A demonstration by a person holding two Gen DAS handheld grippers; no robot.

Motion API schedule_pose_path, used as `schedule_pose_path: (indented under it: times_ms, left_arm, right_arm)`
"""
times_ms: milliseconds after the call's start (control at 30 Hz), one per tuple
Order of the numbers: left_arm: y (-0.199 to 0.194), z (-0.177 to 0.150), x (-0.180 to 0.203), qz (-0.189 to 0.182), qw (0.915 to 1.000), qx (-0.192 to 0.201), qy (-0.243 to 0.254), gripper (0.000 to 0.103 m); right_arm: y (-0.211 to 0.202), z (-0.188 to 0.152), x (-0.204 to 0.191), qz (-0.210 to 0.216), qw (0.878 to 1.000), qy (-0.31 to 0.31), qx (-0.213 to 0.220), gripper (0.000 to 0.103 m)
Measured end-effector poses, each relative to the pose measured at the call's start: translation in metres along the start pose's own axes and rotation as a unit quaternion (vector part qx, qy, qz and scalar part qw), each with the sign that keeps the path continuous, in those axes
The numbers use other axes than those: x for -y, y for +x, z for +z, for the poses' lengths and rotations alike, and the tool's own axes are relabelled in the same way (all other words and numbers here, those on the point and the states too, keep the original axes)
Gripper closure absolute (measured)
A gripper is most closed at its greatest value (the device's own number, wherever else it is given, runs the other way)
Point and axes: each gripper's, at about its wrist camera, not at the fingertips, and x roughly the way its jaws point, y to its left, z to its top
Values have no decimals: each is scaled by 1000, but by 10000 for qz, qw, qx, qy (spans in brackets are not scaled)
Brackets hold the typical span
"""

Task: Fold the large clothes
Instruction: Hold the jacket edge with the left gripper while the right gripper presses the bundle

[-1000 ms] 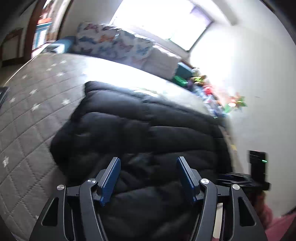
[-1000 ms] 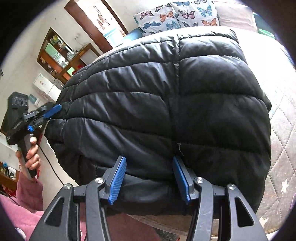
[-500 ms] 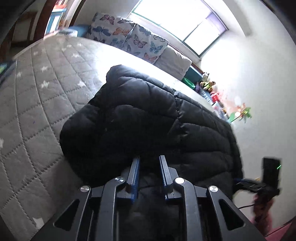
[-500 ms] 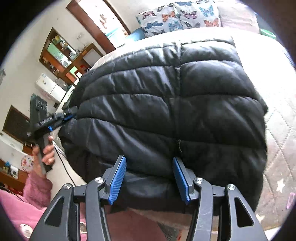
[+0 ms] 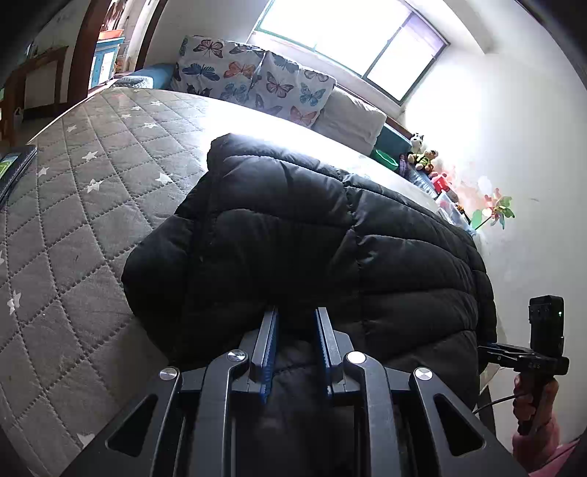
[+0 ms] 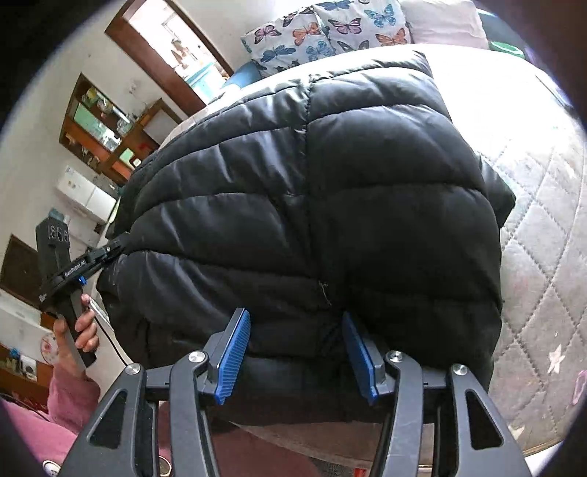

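Puffy quilted black jacket (image 5: 330,238); left gripper (image 5: 295,319) jaws pinching hem, right gripper (image 6: 295,326) jaws wide.

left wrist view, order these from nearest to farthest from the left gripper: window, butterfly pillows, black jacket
1. black jacket, clamped in the left gripper, on the bed
2. butterfly pillows, at the bed's far end
3. window, on the wall behind the pillows
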Motion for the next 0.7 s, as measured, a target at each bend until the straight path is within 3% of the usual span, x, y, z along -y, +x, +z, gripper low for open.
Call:
schedule_pose_path:
  times_ms: [300, 700]
  left_arm:
    - [1, 7, 3, 34, 10000, 5, -28, 78]
    - [2, 8, 8, 131, 9999, -13, 19, 78]
  right_arm:
    - [2, 5, -12, -253, 9994, -240, -90, 44]
    - [9, 4, -21, -245, 9991, -324, -98, 38]
